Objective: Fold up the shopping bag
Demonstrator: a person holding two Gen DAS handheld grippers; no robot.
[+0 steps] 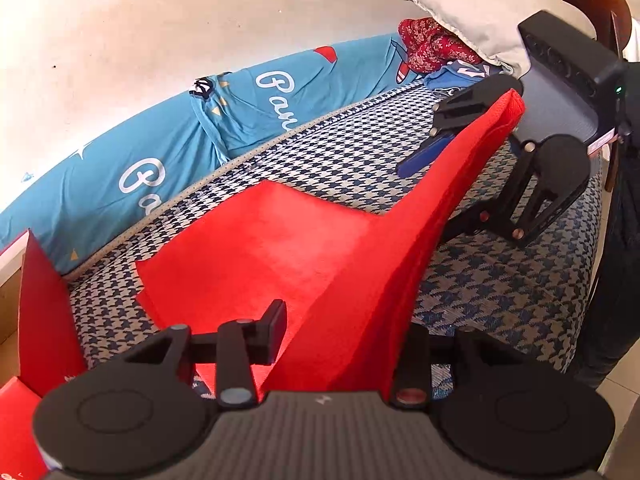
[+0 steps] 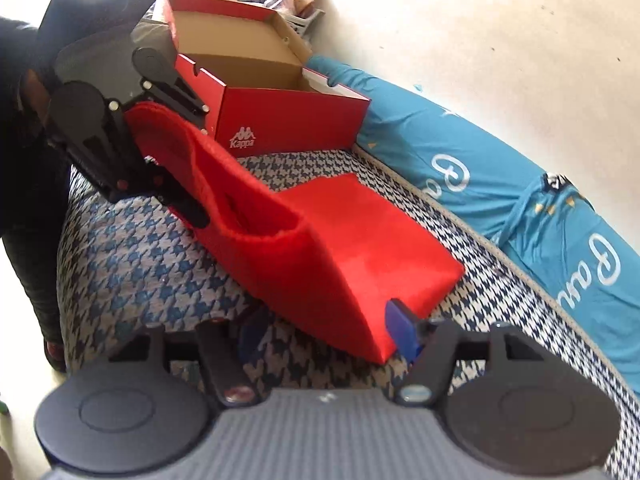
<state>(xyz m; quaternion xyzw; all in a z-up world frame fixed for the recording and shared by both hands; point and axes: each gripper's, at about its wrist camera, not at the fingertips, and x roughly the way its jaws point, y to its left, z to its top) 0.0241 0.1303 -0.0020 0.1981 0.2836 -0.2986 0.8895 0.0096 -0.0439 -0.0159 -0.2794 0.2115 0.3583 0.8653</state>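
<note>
A bed (image 1: 340, 160) with a blue-and-white houndstooth cover stands against a marked off-white wall (image 1: 160, 20). A teal printed sheet (image 2: 520, 184) lines the wall side, a beige pillow (image 1: 472, 4) lies at one end, and an open red shoebox (image 2: 280, 108) sits at the other.

- red shopping bag (image 2: 360, 240) lies partly folded on houndstooth bed cover (image 2: 132, 264), one end lifted
- left gripper (image 2: 172, 168) clamps lifted end, upper left
- right gripper (image 2: 328, 328) at bottom, jaws apart, blue pads either side of bag's near corner, not pressing
- open red Kappa shoebox (image 2: 280, 116) behind bag
- teal printed bedding (image 2: 520, 184) along white wall (image 2: 460, 20)
</note>
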